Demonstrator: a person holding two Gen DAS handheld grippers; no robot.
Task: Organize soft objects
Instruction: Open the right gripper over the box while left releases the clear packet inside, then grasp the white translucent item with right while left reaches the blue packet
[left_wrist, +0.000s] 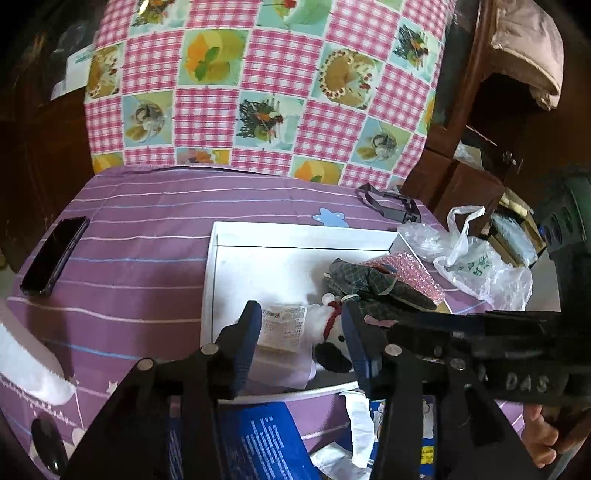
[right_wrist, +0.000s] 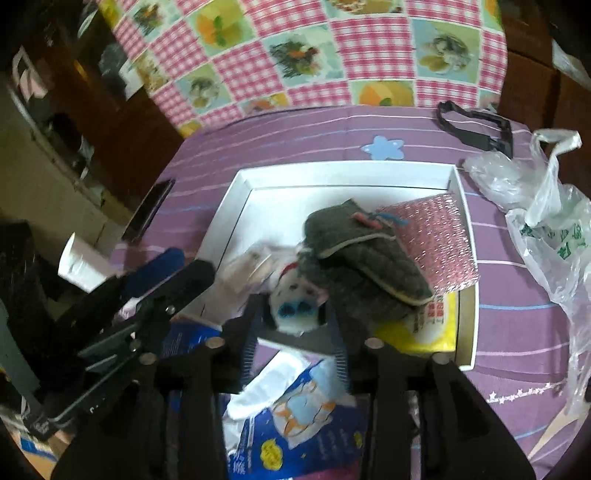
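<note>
A white shallow box (left_wrist: 236, 230) (right_wrist: 347, 173) lies on the purple striped bed cover. In it lie a dark plaid plush toy (left_wrist: 369, 284) (right_wrist: 354, 254), a pink glittery pouch (left_wrist: 413, 273) (right_wrist: 439, 236), a small white plush toy with a red ribbon (left_wrist: 328, 332) (right_wrist: 295, 302) and a clear packet with a label (left_wrist: 282, 325). My left gripper (left_wrist: 301, 336) is open over the box's near part, its fingers either side of the packet and white toy. My right gripper (right_wrist: 295, 332) is open around the white toy at the box's near edge.
A black phone (left_wrist: 53, 256) lies left of the box. A black strap (right_wrist: 476, 125) and crumpled plastic bags (left_wrist: 476, 262) (right_wrist: 543, 206) lie to the right. A blue printed pack (right_wrist: 295, 417) and white tissue (left_wrist: 360, 424) lie near the front. A checked cloth (left_wrist: 258, 85) hangs behind.
</note>
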